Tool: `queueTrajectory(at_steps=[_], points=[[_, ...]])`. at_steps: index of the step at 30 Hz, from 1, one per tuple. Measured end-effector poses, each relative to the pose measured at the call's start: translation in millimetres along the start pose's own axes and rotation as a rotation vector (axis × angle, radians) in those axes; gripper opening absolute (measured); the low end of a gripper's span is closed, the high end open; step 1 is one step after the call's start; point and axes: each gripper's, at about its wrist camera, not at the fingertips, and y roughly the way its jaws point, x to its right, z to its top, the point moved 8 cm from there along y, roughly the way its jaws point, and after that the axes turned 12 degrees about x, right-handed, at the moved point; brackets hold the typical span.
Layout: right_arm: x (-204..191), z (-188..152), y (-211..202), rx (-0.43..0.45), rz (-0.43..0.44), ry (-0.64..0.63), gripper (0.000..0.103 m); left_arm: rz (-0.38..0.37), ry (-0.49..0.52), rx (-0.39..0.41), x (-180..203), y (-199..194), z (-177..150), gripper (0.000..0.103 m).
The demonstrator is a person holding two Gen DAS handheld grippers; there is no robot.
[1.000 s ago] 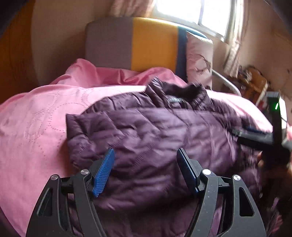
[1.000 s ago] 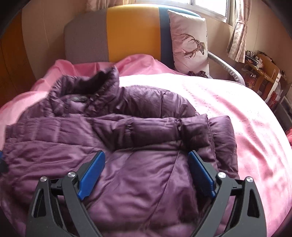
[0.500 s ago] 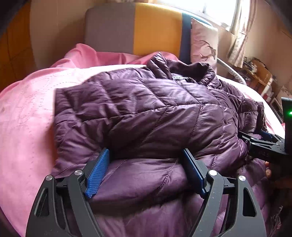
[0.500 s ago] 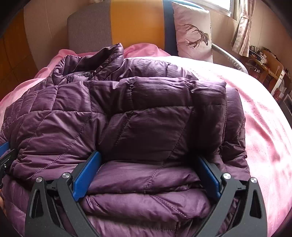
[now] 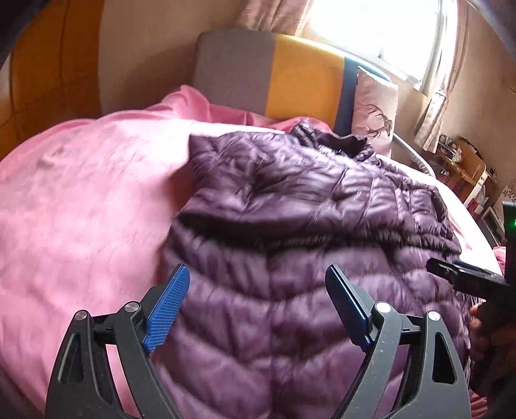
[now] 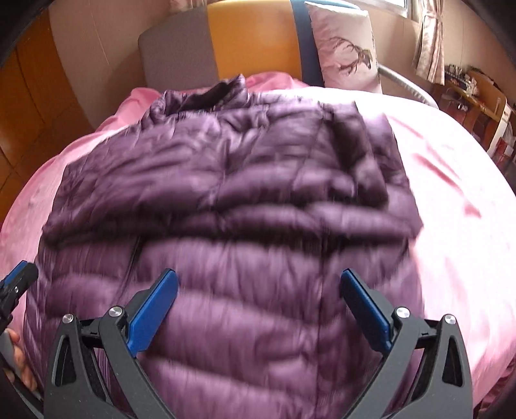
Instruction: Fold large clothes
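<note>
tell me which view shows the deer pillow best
The right wrist view: the deer pillow leans against the headboard, print facing the camera and clear. The left wrist view shows it smaller, paler, washed out near the window.

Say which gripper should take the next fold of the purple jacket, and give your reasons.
Probably the left gripper. Its jaws are opening with nothing between them, and it hangs over the purple jacket near its free side edge beside bare pink bedding. The right gripper, open and empty, is over the jacket's middle.

pink bed [image 5: 80,199], colour-block headboard [image 5: 274,80], bright window [image 5: 380,29].
</note>
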Motion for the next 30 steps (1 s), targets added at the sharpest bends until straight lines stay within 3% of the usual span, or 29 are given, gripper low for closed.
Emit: queueTrajectory(at_steps=[9,22,27,30], points=[[-1,-36,-19,0.001,0.009,0.038,0.101,0.007,-0.011,-0.017,-16,-30,-29,0.085],[0,-49,-36,0.007,0.003,0.050,0.101,0.004,0.004,-0.077,-28,-50,-69,0.085],[6,-52,-51,-0.001,0.032,0.062,0.101,-0.023,0.012,-0.088,-30,-62,-76,0.085],[12,-55,-65,0.001,0.032,0.040,0.101,-0.079,0.017,-0.109,-29,-73,-82,0.085]])
